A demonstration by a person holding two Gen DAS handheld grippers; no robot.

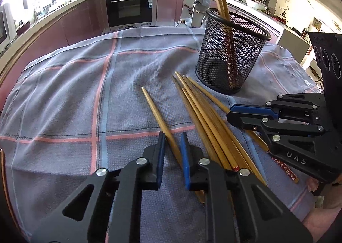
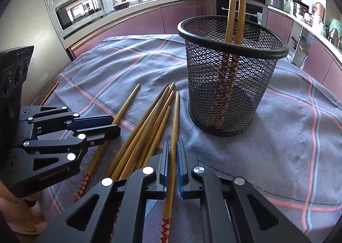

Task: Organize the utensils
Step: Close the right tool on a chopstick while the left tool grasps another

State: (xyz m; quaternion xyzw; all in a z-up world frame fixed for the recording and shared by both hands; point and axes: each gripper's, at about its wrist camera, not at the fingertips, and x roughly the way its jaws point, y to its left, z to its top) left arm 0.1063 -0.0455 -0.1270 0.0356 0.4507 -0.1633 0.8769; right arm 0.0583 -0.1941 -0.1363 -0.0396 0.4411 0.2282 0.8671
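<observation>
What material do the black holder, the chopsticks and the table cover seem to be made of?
Holder: looks like black-coated metal mesh; open diamond lattice, rolled rim.
Chopsticks: bamboo or wood, smooth tan with visible grain; red flowered pattern at the thick ends.
Table cover: woven cloth, matte grey with pink and blue stripes; it wrinkles.

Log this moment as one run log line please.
left gripper: shut on lone chopstick | right gripper: shut on rightmost chopstick | mesh holder: two chopsticks inside

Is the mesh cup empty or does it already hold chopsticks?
Not empty: the mesh cup stands upright with two chopsticks inside, tips sticking up past its rim.
</observation>
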